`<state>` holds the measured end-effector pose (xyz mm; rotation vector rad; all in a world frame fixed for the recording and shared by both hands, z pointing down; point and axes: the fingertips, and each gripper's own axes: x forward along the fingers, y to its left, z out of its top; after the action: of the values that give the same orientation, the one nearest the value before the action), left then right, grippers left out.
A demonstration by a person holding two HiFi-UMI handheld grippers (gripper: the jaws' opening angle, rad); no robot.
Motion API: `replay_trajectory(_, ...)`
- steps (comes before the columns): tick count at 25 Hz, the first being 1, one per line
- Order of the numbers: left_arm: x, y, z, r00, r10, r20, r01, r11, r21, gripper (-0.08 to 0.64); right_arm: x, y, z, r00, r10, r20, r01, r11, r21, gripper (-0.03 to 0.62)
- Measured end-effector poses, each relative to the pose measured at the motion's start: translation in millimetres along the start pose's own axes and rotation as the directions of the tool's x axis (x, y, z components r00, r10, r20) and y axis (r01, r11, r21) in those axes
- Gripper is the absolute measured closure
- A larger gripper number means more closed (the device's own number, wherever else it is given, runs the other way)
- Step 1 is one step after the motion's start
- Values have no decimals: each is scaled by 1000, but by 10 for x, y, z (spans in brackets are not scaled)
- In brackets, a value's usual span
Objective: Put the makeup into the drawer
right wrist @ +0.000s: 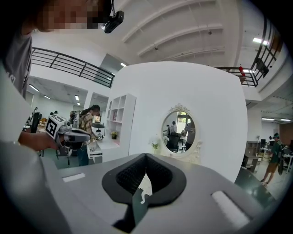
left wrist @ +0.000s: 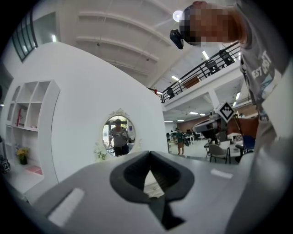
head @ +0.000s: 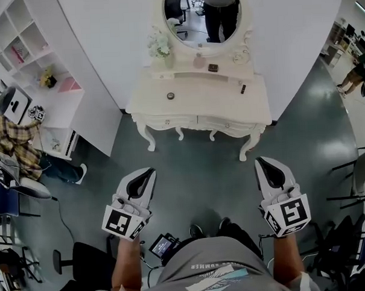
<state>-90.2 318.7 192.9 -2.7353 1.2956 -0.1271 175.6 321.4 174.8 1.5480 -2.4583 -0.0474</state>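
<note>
A white dressing table [head: 199,102] with an oval mirror [head: 202,14] stands against the white wall, a stretch of grey floor away from me. On its top lie a small round compact [head: 170,95], a dark stick-shaped item [head: 243,89] and a small dark box [head: 213,67]. Two drawers [head: 169,121] in its front are closed. My left gripper [head: 150,171] and right gripper [head: 260,161] hang over the floor short of the table, both shut and empty. In the left gripper view the jaws [left wrist: 149,154] point level at the mirror [left wrist: 118,135]. The right gripper [right wrist: 146,156] faces the mirror [right wrist: 178,132] likewise.
A vase of white flowers [head: 160,46] and a small dish [head: 240,56] sit on the table's raised back shelf. A white shelf unit [head: 40,63] stands at the left, with a seated person [head: 13,143] beside it. Dark chairs [head: 353,176] are at the right.
</note>
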Motion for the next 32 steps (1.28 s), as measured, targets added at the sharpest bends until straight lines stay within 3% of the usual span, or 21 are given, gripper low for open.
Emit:
replay_trajectory(9,518,461,-256,998,45,-41,-47,998,-31,558,796,-267,-26,998,55,-8,-55,998,4,584)
replay_trajectory(24,1971,1140,-471,976,189,-111,-193,981,-26,558,2386,-1413,-106,980,201,0,-201,980,9,583)
replay_trajectory(32,2514,1309,-461,964,239,-114,-241,971,2,558,2933,-1778,-123,965,263,12,-263,965,2,583)
